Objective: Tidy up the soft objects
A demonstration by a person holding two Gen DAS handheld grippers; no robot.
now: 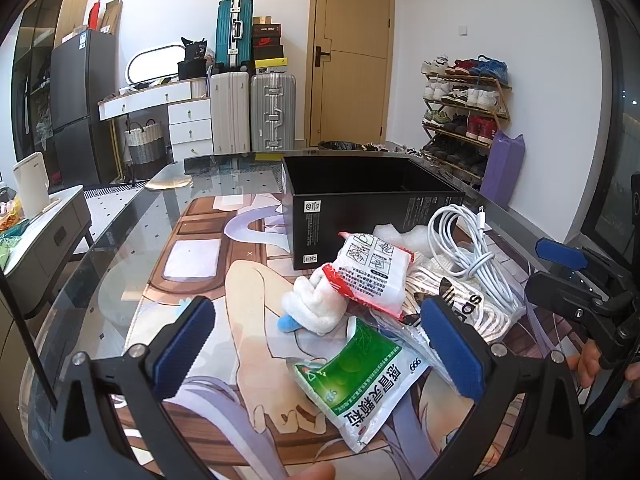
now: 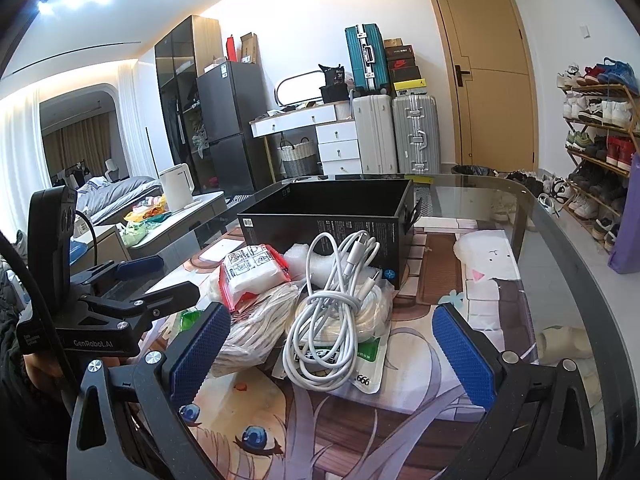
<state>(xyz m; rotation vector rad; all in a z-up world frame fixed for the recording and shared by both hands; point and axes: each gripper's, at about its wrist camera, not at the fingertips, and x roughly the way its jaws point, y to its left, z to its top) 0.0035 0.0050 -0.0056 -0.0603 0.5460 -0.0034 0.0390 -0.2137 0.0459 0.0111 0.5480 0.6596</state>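
Observation:
A pile of soft things lies on the glass table before an open black box (image 1: 360, 200) (image 2: 332, 216). It holds a green medicine sachet (image 1: 360, 376), a red-and-white packet (image 1: 372, 272) (image 2: 250, 272), a white plush (image 1: 316, 304), a bag of white rope (image 1: 464, 304) (image 2: 256, 328), a white cable coil (image 1: 468, 248) (image 2: 336, 312) and bubble wrap (image 2: 304, 258). My left gripper (image 1: 320, 344) is open and empty just above the sachet. My right gripper (image 2: 336, 356) is open and empty in front of the cable coil.
The table edge (image 2: 568, 240) curves off to the right, with a shoe rack (image 1: 464, 112) beyond it. A low side cabinet with a white kettle (image 1: 32, 188) stands to the left. Suitcases (image 1: 252, 112) and a door are at the back.

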